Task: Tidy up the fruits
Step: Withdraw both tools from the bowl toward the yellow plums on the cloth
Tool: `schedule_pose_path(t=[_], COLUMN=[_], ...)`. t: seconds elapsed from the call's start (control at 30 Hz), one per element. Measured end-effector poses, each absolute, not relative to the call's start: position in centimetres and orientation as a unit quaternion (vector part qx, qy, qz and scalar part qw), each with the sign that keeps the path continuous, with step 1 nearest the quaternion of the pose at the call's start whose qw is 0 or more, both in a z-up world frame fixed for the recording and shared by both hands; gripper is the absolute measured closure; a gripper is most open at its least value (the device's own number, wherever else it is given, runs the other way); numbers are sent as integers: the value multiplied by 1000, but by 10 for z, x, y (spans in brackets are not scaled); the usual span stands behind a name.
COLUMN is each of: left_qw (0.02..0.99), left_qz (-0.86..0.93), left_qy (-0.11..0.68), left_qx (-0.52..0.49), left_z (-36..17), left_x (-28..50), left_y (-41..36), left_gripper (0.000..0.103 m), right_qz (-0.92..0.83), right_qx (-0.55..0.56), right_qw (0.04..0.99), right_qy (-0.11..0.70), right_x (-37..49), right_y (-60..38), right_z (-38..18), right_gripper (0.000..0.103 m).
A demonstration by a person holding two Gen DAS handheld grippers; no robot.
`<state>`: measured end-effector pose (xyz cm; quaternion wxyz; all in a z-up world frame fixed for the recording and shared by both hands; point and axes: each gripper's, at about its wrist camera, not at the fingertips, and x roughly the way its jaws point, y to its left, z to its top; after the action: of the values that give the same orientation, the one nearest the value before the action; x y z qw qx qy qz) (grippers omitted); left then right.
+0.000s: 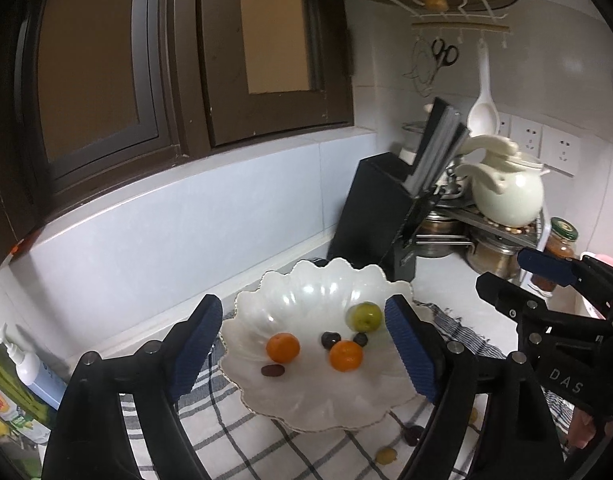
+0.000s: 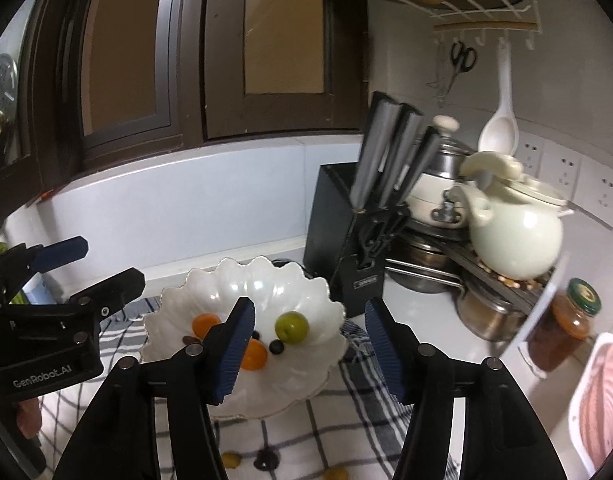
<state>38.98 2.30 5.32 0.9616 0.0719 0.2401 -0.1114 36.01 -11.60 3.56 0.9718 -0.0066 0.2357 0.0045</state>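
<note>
fruits (image 1: pixel 282 347) in white bowl (image 1: pixel 318 408) | left fingers (image 1: pixel 306 354) wide, empty | right fingers (image 2: pixel 310 350) apart, empty

In the right wrist view, the left finger of the right gripper (image 2: pixel 306 344) covers part of an orange fruit (image 2: pixel 253 354) in the white bowl (image 2: pixel 330 344). At the bottom edge a yellowish fruit (image 2: pixel 336 473) is cut off. The cream teapot (image 2: pixel 514 236) at right is motion-blurred, and the pink thing (image 2: pixel 610 396) runs off the right edge.

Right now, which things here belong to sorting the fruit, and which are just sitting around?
Part of the job:
white scalloped bowl
two oranges
green fruit
dark berries
loose small fruits on the checked cloth

Just lying about:
knife block
cream teapot
jar
scissors
soap bottle
</note>
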Motion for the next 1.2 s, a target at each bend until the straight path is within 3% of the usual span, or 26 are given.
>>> schedule_pose_path(t=[0.43, 1.2], left_qw=[964, 948], left_qz=[-143, -178], left_qy=[212, 240], left_qx=[79, 109], left_z=[61, 19], left_x=[343, 296], left_y=[20, 14], left_gripper=[15, 15], right_qz=[-55, -86], right_qx=[-17, -19], right_qw=[980, 974], right_qy=[189, 208], right_x=[295, 249], right_y=[-121, -127], right_z=[49, 12], right_gripper=[44, 44])
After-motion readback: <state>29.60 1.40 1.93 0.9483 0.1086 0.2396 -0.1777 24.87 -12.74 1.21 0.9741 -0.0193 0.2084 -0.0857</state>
